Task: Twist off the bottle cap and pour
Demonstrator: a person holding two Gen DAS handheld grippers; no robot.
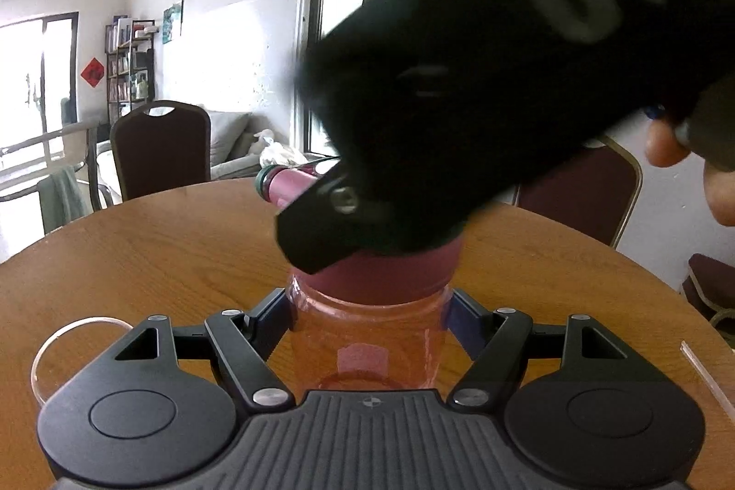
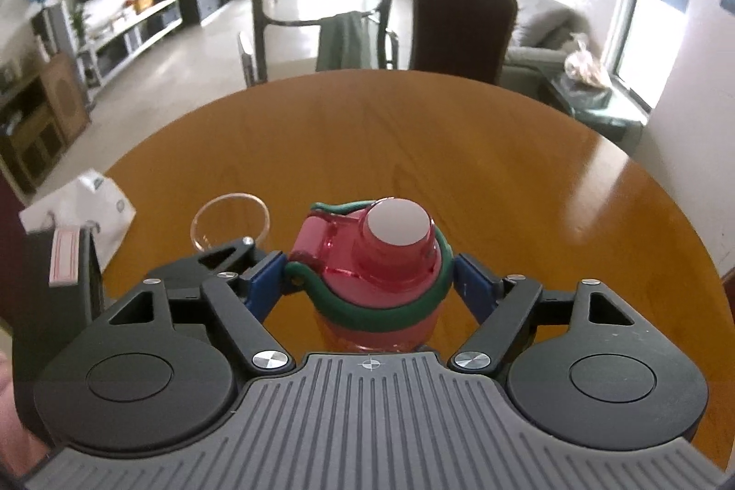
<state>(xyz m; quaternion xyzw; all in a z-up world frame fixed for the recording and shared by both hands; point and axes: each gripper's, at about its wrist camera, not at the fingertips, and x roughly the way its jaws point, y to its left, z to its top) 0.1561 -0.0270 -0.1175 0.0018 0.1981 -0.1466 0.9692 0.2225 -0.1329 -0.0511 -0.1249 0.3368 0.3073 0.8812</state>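
A pink see-through bottle [image 1: 367, 343] stands upright on the round wooden table [image 1: 161, 260]. My left gripper [image 1: 370, 306] is shut on its body just below the cap, one blue finger on each side. From above, in the right wrist view, the pink cap [image 2: 390, 256] has a white top button and a green strap. My right gripper [image 2: 367, 278] is shut on this cap. In the left wrist view the right gripper [image 1: 390, 214] is a blurred black mass over the cap [image 1: 390, 269] and hides its top.
A clear glass bowl [image 2: 229, 221] sits on the table left of the bottle, its rim [image 1: 69, 338] showing beside my left gripper. A white bag [image 2: 87, 200] lies off the table's left edge. Dark chairs [image 1: 161, 145] stand around the table. A hand [image 1: 666, 143] holds the right gripper.
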